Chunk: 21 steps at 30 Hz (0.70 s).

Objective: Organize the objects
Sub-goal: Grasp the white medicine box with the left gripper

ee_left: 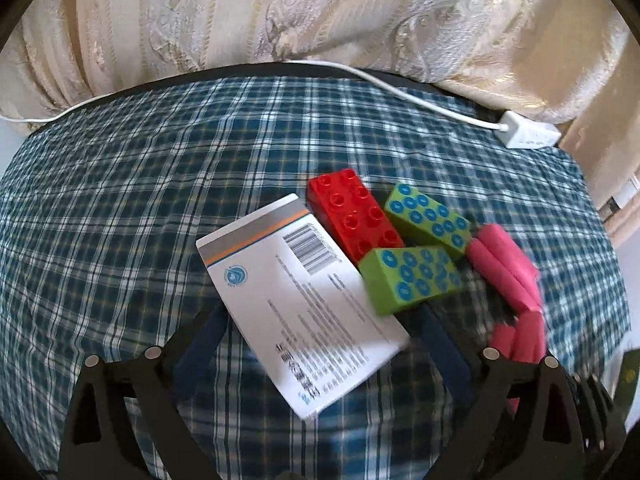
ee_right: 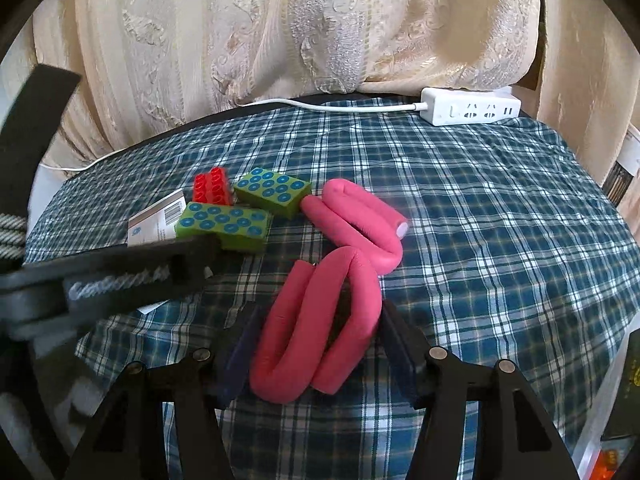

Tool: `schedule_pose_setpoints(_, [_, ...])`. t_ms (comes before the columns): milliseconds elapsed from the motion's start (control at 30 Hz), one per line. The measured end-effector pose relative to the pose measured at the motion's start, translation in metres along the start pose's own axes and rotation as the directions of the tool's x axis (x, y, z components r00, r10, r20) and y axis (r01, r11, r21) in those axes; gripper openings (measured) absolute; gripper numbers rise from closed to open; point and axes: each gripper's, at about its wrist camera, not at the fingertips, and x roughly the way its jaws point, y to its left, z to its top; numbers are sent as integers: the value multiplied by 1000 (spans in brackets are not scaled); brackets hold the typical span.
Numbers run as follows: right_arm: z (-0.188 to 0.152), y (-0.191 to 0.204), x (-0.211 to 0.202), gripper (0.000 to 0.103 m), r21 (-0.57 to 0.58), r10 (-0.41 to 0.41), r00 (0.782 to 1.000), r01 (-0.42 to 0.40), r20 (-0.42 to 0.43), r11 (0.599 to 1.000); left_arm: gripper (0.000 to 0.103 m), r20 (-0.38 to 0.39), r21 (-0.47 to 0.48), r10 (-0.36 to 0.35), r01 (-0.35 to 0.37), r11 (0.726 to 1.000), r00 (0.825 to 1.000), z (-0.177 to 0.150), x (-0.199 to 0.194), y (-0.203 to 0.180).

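Observation:
A white box [ee_left: 316, 300] with a barcode lies between the open fingers of my left gripper [ee_left: 320, 344] on the plaid cloth. Beside it are a red brick [ee_left: 354, 216] and two green blocks with blue dots, one near [ee_left: 412, 276] and one far [ee_left: 430, 218]. A bent pink foam roller [ee_left: 508, 276] lies to the right. In the right wrist view my right gripper [ee_right: 320, 340] is open around the near loop of the pink roller [ee_right: 320, 320]. The left gripper's arm [ee_right: 116, 276] reaches in from the left, over the white box [ee_right: 158, 220], by the green blocks [ee_right: 224, 222] and red brick [ee_right: 214, 186].
A white power strip [ee_right: 472, 106] with its cable [ee_left: 400, 88] lies at the table's far right edge. Cream patterned curtains [ee_right: 280, 32] hang behind the table. The plaid cloth [ee_right: 500, 220] covers the table.

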Motion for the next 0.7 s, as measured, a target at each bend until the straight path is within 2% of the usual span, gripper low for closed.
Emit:
schedule_pose_setpoints(200, [-1, 0, 0, 62, 3, 2, 1000, -2, 1, 1000, 96, -16, 7, 29, -29, 1000, 999, 2, 5, 8])
schedule_pose_setpoints(533, [0, 0, 0, 62, 2, 3, 1000, -3, 0, 1000, 96, -11, -45, 93, -94, 995, 996, -8, -6, 57])
schedule_pose_setpoints(700, [0, 0, 0, 62, 3, 5, 1000, -5, 1, 1000, 96, -7, -47, 90, -90, 995, 996, -2, -3, 59])
